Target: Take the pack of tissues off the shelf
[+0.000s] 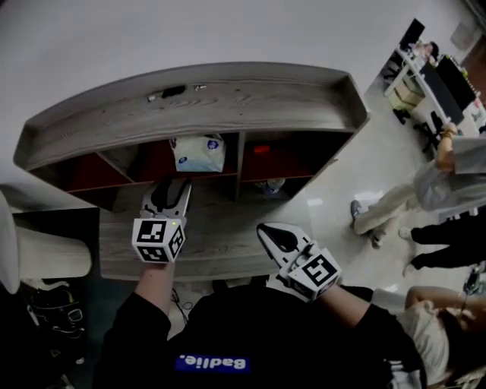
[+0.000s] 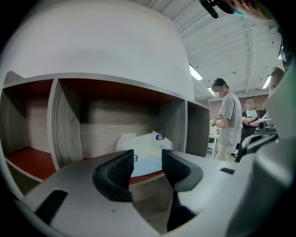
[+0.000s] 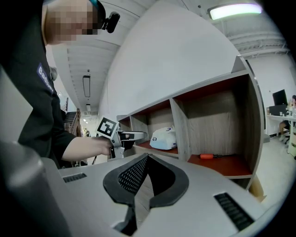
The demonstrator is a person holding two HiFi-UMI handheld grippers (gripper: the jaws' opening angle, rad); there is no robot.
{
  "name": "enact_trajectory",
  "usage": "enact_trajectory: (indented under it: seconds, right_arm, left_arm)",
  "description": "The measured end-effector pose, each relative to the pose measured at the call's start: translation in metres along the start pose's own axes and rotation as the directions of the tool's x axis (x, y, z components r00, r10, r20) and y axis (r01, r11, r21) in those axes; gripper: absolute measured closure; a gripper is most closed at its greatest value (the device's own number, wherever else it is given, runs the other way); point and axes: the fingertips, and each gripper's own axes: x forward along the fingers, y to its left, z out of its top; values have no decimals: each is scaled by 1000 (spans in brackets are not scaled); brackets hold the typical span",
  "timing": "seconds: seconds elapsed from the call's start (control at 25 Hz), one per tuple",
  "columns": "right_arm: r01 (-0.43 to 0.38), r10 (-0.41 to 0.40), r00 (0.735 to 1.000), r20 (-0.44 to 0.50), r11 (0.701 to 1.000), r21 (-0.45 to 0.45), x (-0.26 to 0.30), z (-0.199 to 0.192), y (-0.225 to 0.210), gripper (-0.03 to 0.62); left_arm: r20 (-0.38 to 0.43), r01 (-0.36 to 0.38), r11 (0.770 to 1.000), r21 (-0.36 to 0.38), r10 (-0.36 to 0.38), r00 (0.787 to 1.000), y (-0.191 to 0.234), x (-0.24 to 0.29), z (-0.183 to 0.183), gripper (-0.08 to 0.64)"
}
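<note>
Overall level: head view dim and greyish; the wall (image 1: 152, 38) beyond the left gripper (image 1: 173, 185) is evenly lit.
Light source: ceiling lamp (image 3: 236, 10) high and right of the right gripper (image 3: 147, 159), blown out white in its own view; thinner strips show high and right of the left gripper in its view.
Shadows: shelf (image 1: 228, 99) compartments ahead of both grippers sit dark under the top board; ground left of and below the left gripper is near black.
Glare: pale sheen on floor (image 1: 334, 205) right of the right gripper.
Distortion: heavy fisheye throughout; shelf top bows; gripper views have black corners.
Focus: jaws near the lens soft; pack of tissues (image 2: 143, 147) ahead of the left gripper fairly crisp.
</note>
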Motion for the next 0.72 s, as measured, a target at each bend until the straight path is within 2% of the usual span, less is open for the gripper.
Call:
enact_trajectory:
  seconds: [0.4, 0.72]
  right_arm:
    - [6, -6, 1000, -15, 1000, 7, -3, -4, -6, 563]
    - [3, -2, 1000, -26, 1000, 12, -2, -12, -2, 563]
  left_arm:
    - [-66, -33, 999, -2, 33, 997, 22, 37, -6, 310]
    - [-127, -57, 998, -29, 53, 990, 38, 57, -16, 285]
